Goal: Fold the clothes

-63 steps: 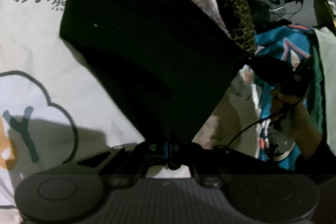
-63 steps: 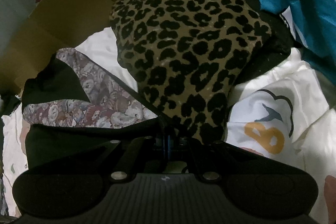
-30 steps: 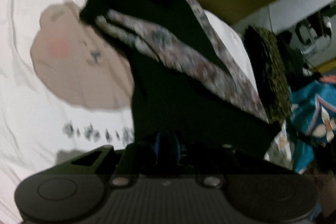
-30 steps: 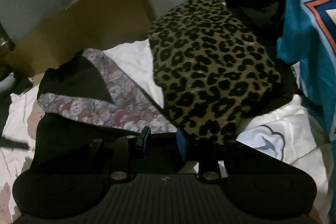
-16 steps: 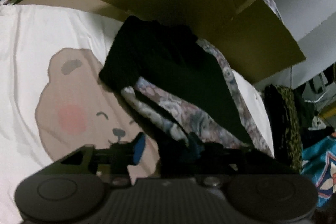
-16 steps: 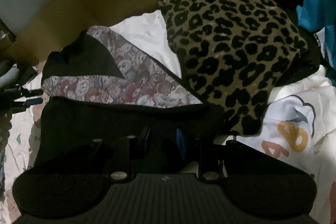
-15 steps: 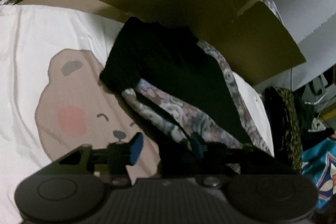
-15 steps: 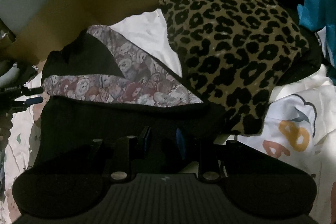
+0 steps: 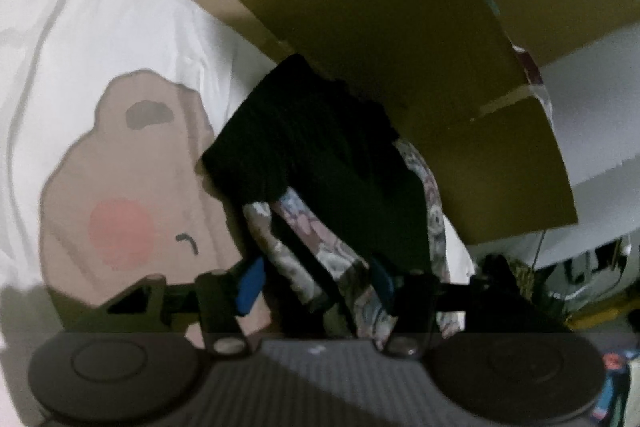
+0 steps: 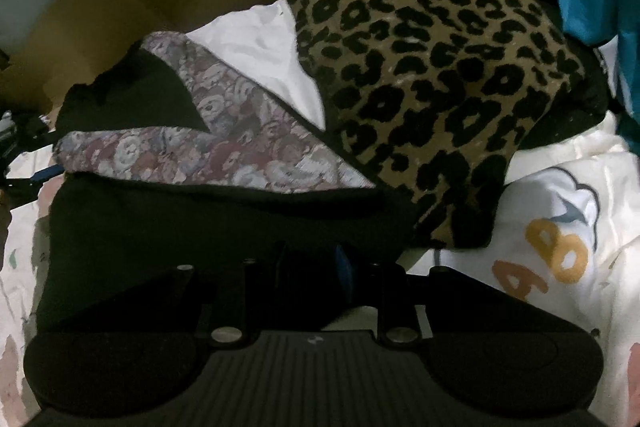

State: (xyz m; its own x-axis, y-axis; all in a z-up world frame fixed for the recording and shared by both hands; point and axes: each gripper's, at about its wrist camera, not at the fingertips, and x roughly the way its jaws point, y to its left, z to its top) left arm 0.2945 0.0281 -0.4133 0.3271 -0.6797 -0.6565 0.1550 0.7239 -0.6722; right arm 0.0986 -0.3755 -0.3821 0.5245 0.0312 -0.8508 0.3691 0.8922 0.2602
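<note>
Left wrist view: the left gripper (image 9: 316, 285) is spread wide, blue pads either side of the folded black garment (image 9: 320, 147) with its teddy-print lining, nothing clamped. The garment is laid on the bear-print sheet (image 9: 120, 155), a cardboard box (image 9: 400, 19) just behind.

Right wrist view: the right gripper (image 10: 310, 265) is parted narrowly at the black garment's (image 10: 208, 219) near edge. A leopard-print cloth (image 10: 432, 67) is seen touching it.
</note>
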